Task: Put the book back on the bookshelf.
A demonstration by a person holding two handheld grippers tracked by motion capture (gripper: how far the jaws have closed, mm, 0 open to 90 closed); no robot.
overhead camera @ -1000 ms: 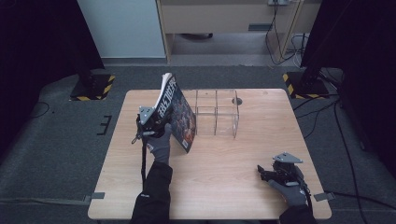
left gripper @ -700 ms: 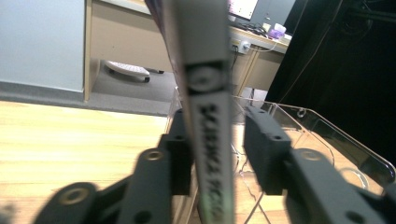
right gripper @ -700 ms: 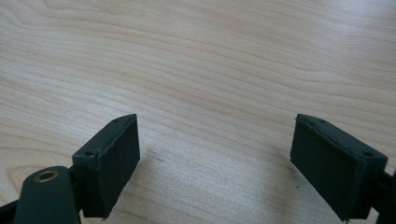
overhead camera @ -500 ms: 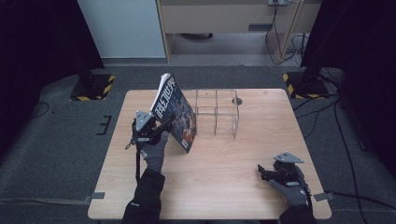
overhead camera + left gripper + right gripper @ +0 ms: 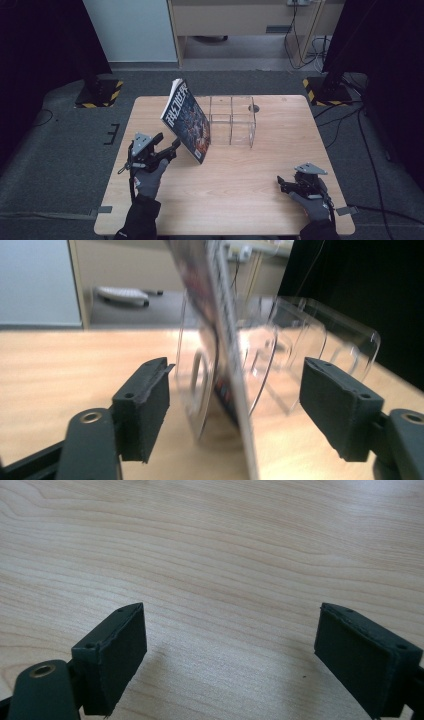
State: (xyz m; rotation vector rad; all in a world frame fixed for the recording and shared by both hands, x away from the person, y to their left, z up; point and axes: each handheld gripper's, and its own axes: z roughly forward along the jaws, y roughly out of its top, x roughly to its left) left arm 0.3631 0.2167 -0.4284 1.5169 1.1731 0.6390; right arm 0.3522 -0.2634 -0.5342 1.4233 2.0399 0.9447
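Glossy magazine leans, seemingly on clear acrylic rack; left tool agape (right tool too), wood-grain table.

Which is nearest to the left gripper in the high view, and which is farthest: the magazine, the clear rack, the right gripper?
From the left gripper:
1. Magazine, leaning just beside its fingers.
2. Clear rack, behind the magazine, mid-table.
3. Right gripper, at the table's near right corner.
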